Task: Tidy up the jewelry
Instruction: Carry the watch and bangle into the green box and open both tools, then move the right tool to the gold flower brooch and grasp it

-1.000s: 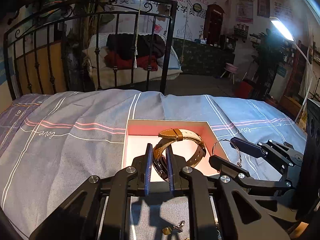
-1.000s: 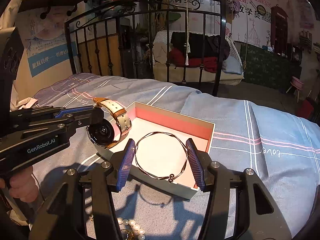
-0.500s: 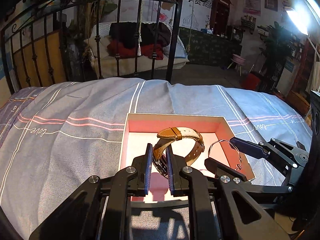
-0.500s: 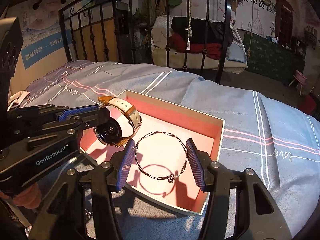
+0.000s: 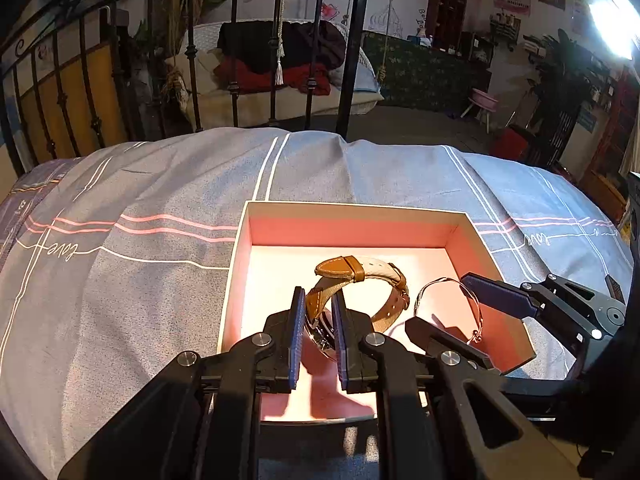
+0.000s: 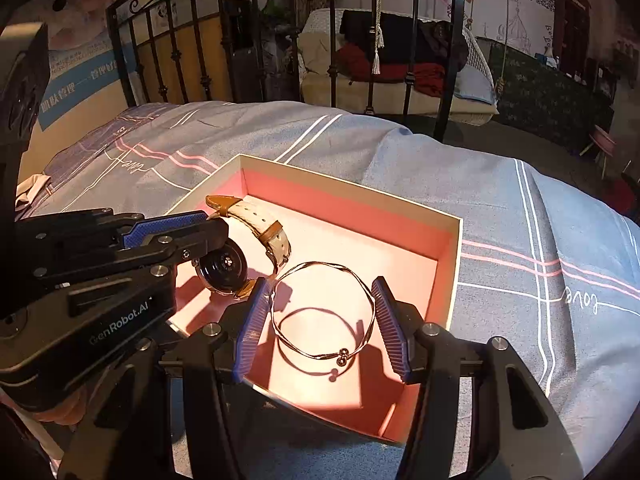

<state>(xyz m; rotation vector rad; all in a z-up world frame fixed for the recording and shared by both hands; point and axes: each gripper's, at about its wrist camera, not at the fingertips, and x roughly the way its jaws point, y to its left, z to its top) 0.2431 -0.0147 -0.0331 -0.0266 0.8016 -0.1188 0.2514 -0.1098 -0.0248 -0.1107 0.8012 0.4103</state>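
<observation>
Both over the pink box (image 6: 448, 272): left gripper (image 5: 316, 336) clenched on the watch (image 6: 226, 264), right gripper (image 6: 320, 332) pinching the bangle (image 6: 320, 312) flat across its width, floor directly beneath.

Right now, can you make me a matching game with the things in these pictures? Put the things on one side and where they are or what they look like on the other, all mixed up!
Things:
1. watch
2. bangle
3. box
4. bedspread

Descriptions:
A. grey-blue with pink and white stripes
B. open, pink inside
C. thin metal ring held by the right gripper
D. tan and cream strap, pinched by the left gripper

Pairs: 1-D, 2-C, 3-B, 4-A
</observation>
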